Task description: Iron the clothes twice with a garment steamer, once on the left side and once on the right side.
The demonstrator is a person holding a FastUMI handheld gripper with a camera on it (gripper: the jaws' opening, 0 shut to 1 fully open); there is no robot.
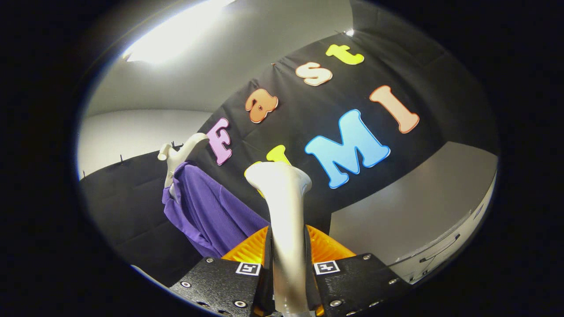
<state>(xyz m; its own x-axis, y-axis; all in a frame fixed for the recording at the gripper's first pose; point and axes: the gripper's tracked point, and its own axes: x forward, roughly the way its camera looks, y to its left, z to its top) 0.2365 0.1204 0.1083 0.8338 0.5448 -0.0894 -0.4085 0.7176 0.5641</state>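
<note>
as fingers clamp steamer | hand-held gripper closed on it

A black cloth wall meets a grey panel under a ceiling light.

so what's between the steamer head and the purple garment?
Nothing, going by the gripper view: steamer head, clamped in the tool, is clear of the purple garment, with booth wall behind.

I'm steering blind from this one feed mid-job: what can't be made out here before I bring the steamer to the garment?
- Purple garment: its lower part is hidden behind the gripper body; its far side is turned away.
- White garment steamer: clamped between the fingers, its base is cut off below them; its steam face points away.
- White hanger: what it hangs from is too small to tell.
</note>
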